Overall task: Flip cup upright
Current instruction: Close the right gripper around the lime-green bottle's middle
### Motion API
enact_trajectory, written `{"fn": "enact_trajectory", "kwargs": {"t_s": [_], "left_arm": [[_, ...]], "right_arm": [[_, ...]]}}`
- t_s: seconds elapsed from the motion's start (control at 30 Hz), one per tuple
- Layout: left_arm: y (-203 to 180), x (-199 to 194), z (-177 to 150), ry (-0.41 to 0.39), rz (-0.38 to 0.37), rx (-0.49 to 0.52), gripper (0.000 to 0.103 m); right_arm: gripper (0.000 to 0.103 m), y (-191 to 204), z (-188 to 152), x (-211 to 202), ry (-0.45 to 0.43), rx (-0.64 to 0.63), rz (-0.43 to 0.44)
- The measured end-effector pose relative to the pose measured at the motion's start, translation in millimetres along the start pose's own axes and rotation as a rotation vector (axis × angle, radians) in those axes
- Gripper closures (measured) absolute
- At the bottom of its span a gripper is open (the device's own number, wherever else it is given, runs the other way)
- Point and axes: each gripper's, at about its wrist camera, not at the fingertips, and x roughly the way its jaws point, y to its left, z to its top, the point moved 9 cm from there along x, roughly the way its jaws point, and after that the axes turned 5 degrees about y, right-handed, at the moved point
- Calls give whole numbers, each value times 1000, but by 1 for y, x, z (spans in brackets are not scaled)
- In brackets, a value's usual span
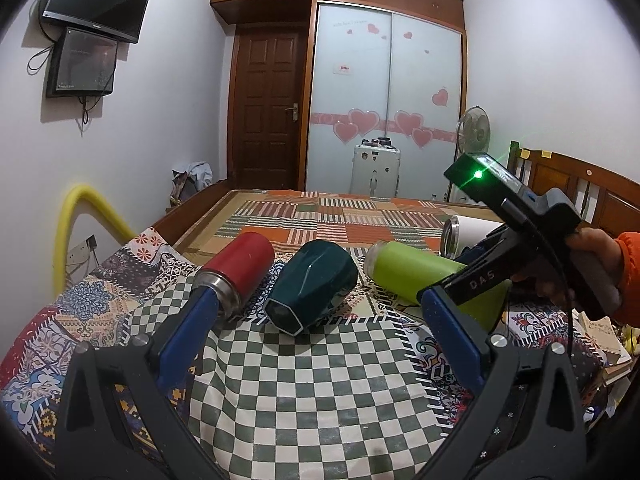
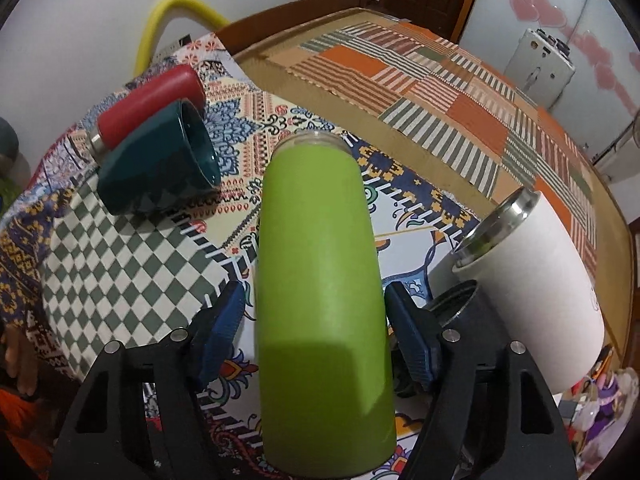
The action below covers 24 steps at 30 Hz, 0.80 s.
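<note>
Bed (image 1: 344, 216): covered by a striped patchwork mat, with a patterned cloth (image 1: 304, 368) of green-and-white checks and floral print spread over the near end; every cup lies on this cloth
White cup (image 2: 544, 280): the biggest vessel, on its side at the right edge of the cloth, steel rim turned toward the far side of the bed, just beside the right gripper's outer finger
Green cup (image 2: 320, 312): on its side, its long body running straight away from the right wrist camera, its mouth at the far end; the lower half of its body lies between the two blue pads
Right gripper (image 2: 316, 344): jaws spread a little wider than the green cup, one pad on each flank; a thin gap shows on each side, so whether the pads touch it cannot be told
Left gripper (image 1: 316, 320): jaws wide apart with nothing between them, held low over the checked part of the cloth and pointing at the row of cups
Dark teal cup (image 1: 310, 286): faceted, on its side, base toward the left gripper, between the red and green cups
Red cup (image 1: 236, 270): on its side at the left end of the row, its steel end behind the left gripper's left fingertip
</note>
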Motion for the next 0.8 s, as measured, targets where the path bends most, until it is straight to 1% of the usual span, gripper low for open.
{"fn": "enact_trajectory", "kwargs": {"t_s": [0.1, 0.23, 0.33, 0.4, 0.67, 0.8], "left_arm": [[2, 1, -1, 1, 6, -1, 0], [4, 3, -2, 5, 8, -7, 0], [5, 5, -3, 13, 10, -12, 0], [6, 6, -4, 18, 13, -13, 0], [8, -4, -1, -1, 38, -5, 0], [6, -10, 0, 0, 38, -10, 0]], "right_arm": [[32, 3, -1, 5, 17, -13, -15], [33, 4, 1, 14, 41, -11, -10], [35, 8, 4, 15, 35, -18, -6], [41, 8, 4, 14, 35, -18, -10], [41, 16, -7, 9, 28, 25, 18], [41, 20, -17, -2, 7, 25, 2]]}}
